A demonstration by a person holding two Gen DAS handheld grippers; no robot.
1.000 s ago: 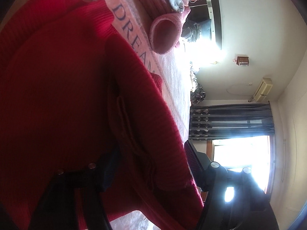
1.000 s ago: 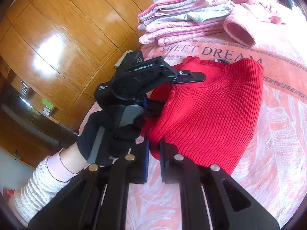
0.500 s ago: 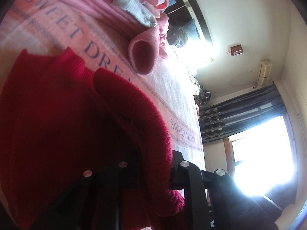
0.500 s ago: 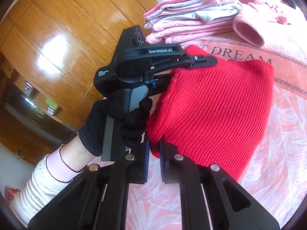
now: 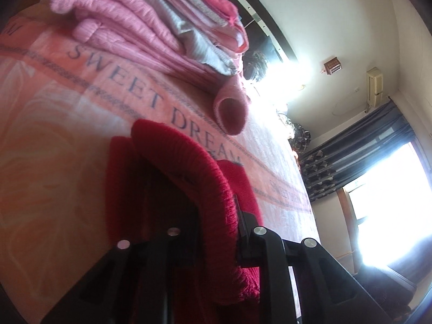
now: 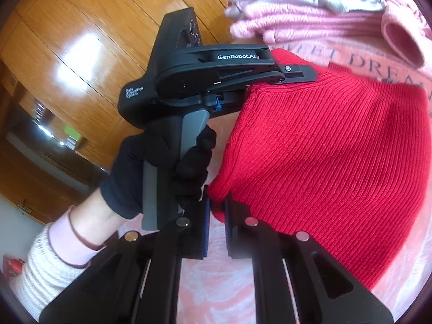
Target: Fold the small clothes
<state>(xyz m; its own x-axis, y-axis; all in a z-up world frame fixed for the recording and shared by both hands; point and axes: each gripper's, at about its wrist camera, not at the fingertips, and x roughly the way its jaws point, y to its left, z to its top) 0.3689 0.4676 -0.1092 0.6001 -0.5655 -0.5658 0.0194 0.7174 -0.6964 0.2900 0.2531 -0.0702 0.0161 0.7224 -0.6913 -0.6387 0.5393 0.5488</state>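
Both your grippers, left gripper [image 5: 216,216] and right gripper [image 6: 216,216], clamp the red sweater's [image 6: 337,162] near edge, its body stretching away toward the blanket's [image 6: 351,56] lettered border.

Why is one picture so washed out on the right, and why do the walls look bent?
Left wrist view: the window blows out to white, leaving the red sweater near the lens dark and soft. Right wrist view: evenly lit, with glare patches on the wooden doors. Both: fisheye lenses curve straight edges.
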